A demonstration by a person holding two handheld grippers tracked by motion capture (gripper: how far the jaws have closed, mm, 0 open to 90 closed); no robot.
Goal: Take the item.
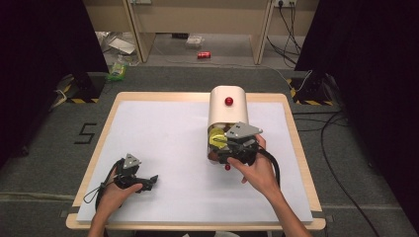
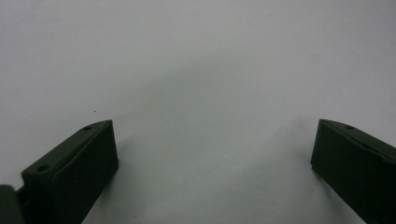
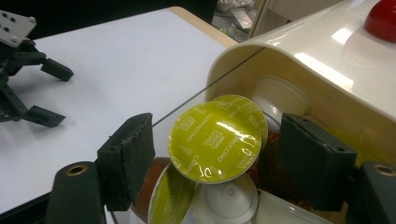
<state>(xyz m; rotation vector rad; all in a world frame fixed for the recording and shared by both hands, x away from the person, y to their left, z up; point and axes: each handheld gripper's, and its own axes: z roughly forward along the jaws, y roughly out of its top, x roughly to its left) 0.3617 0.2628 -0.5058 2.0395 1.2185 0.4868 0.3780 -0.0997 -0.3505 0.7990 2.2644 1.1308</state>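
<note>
Two grippers on the table (image 1: pixel 163 123): right gripper (image 3: pixel 215 149) at the mouth of the cream dispenser (image 1: pixel 227 108), jaws apart either side of a yellow-lidded capsule (image 3: pixel 215 140), not pressing it. Left gripper (image 1: pixel 143 180) wide open over bare white surface.

Black jaws wide apart over bare white table (image 2: pixel 196 70)

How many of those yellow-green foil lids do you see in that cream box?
3: one lid faces the right tool, a second peeks behind it, a third lies below. More may be hidden inside the cream box.
</note>
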